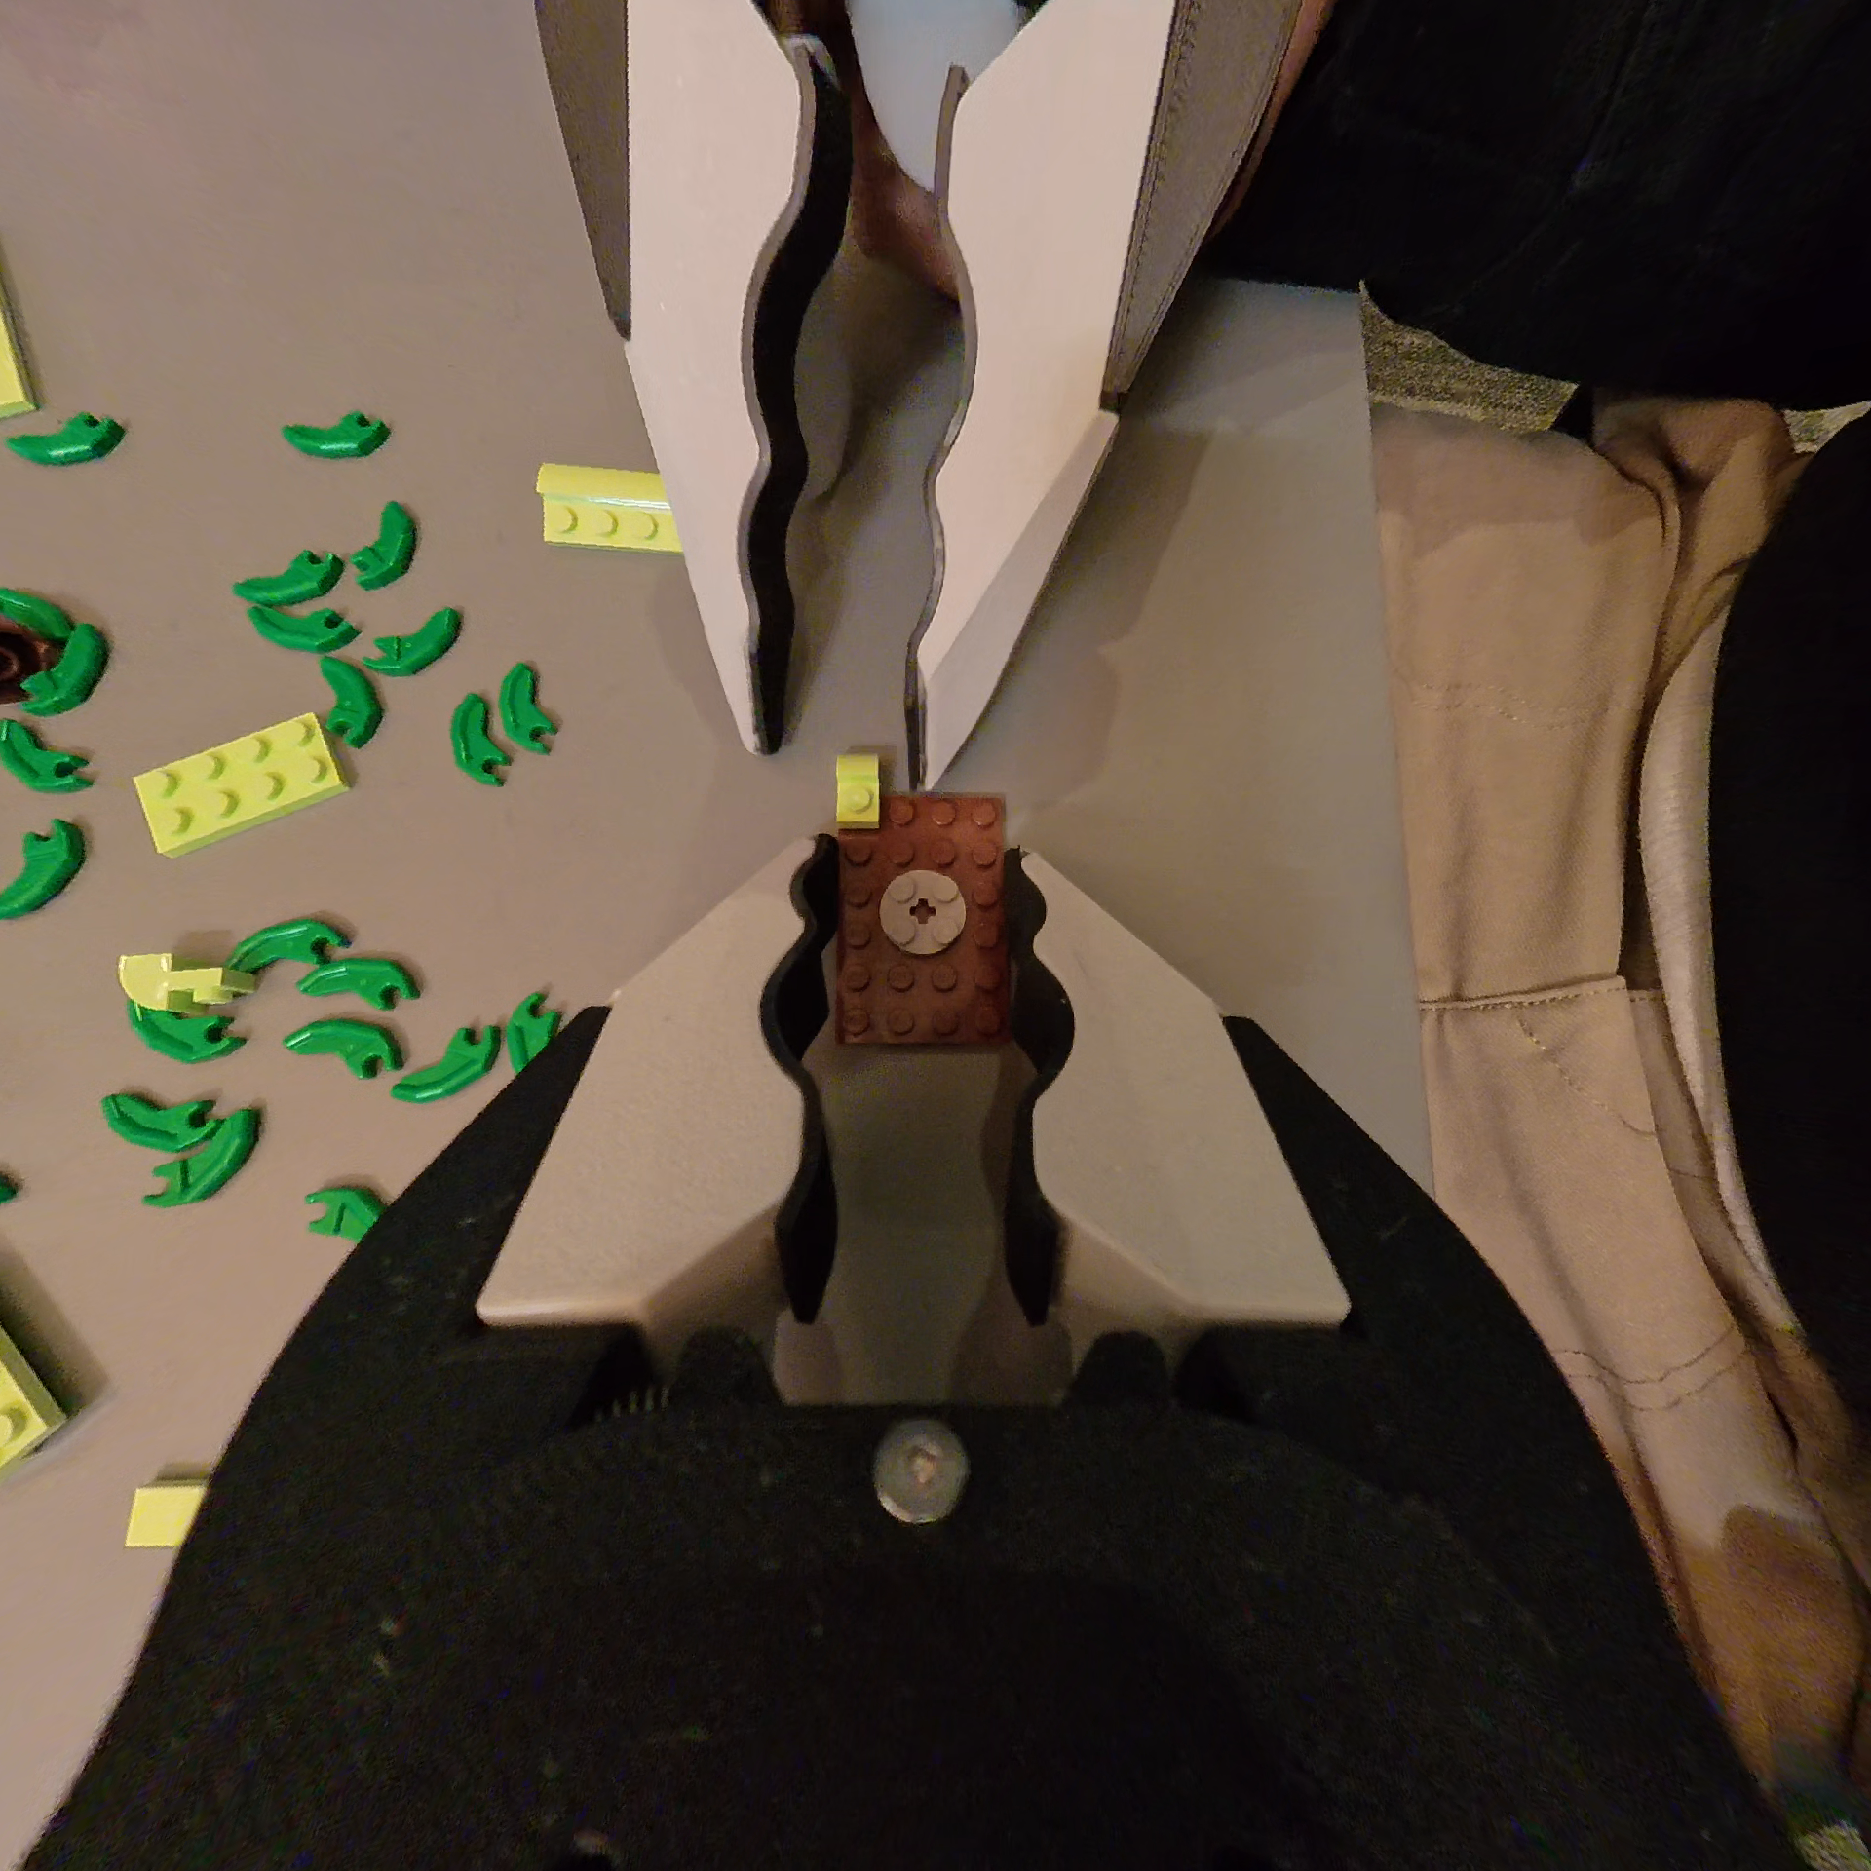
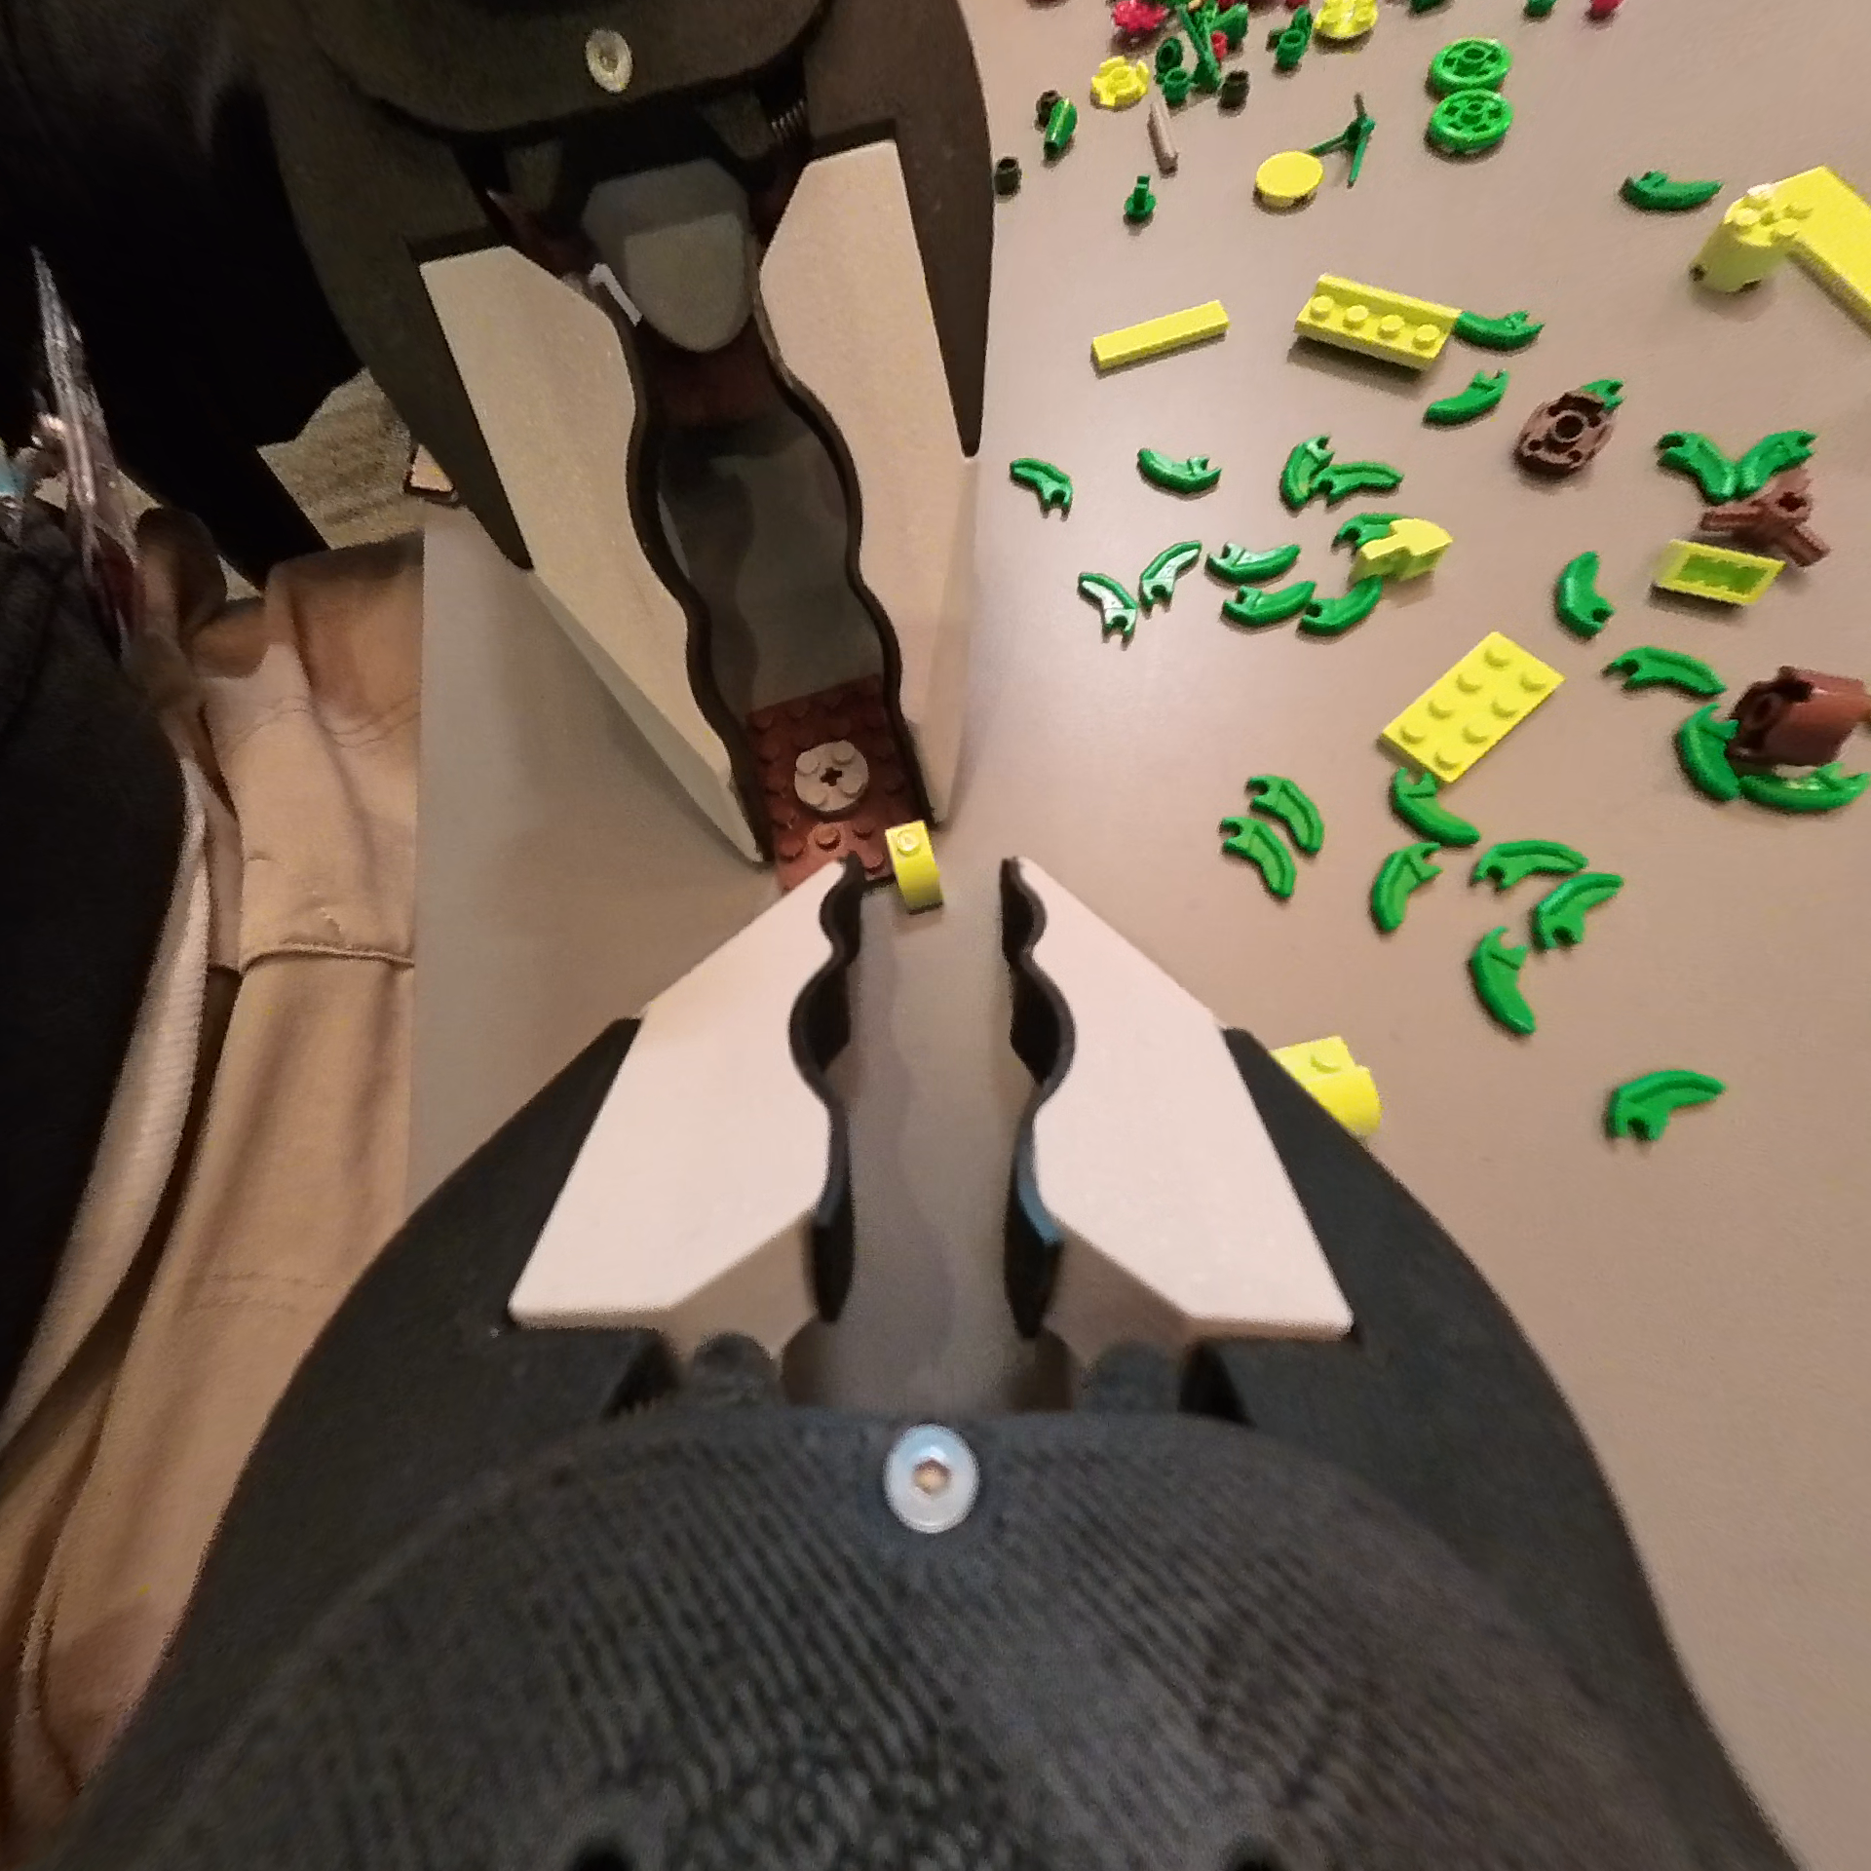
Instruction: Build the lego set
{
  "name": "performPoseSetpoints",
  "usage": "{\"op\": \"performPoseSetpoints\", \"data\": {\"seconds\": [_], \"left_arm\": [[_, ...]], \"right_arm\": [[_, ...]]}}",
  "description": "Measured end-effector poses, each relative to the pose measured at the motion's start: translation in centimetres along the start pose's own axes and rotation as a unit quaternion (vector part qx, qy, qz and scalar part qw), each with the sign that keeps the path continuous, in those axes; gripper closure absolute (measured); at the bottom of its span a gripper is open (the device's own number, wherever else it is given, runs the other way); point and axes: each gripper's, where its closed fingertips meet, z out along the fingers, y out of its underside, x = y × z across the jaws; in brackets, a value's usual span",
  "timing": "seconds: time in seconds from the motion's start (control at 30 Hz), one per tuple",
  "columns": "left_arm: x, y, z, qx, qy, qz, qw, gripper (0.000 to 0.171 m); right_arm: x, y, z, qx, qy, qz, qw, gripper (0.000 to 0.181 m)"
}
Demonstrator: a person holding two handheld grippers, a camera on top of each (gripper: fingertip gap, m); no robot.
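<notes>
- Left wrist view: left gripper (image 1: 923,861) clamped on the sides of the brown plate (image 1: 921,947), grey round piece (image 1: 922,912) seated mid-plate; small lime piece (image 1: 859,793) sits at the far left corner, overhanging the edge; right gripper (image 1: 842,749) just beyond, jaws apart, nothing in them
- Right wrist view: lime piece (image 2: 914,864) between the right gripper (image 2: 929,873) tips, nearer its left finger, no pinch visible
- Advice: keep the plate level and steady, centre the tips on the lime piece, press straight down on its stud

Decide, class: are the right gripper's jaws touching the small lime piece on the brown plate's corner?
Apart. The right wrist view shows the right gripper open, with bare table visible between the small lime piece and each jaw.
</notes>
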Motion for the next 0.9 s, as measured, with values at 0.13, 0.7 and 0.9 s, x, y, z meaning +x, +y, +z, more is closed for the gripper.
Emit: {"op": "performPoseSetpoints", "data": {"seconds": [0.13,0.7,0.9], "left_arm": [[0.0,-0.01,0.0,0.0,0.001,-0.002,1.0,0.141],[0.0,-0.02,0.01,0.001,0.003,-0.004,1.0,0.141],[0.02,-0.12,0.04,0.003,0.016,-0.026,1.0,0.142]], "right_arm": [[0.01,-0.48,-0.4,0.02,-0.004,0.004,1.0,0.159],[-0.58,-0.45,0.47,0.003,-0.001,-0.025,1.0,0.181],[-0.6,-0.45,0.51,0.001,-0.021,-0.019,1.0,0.181]]}}
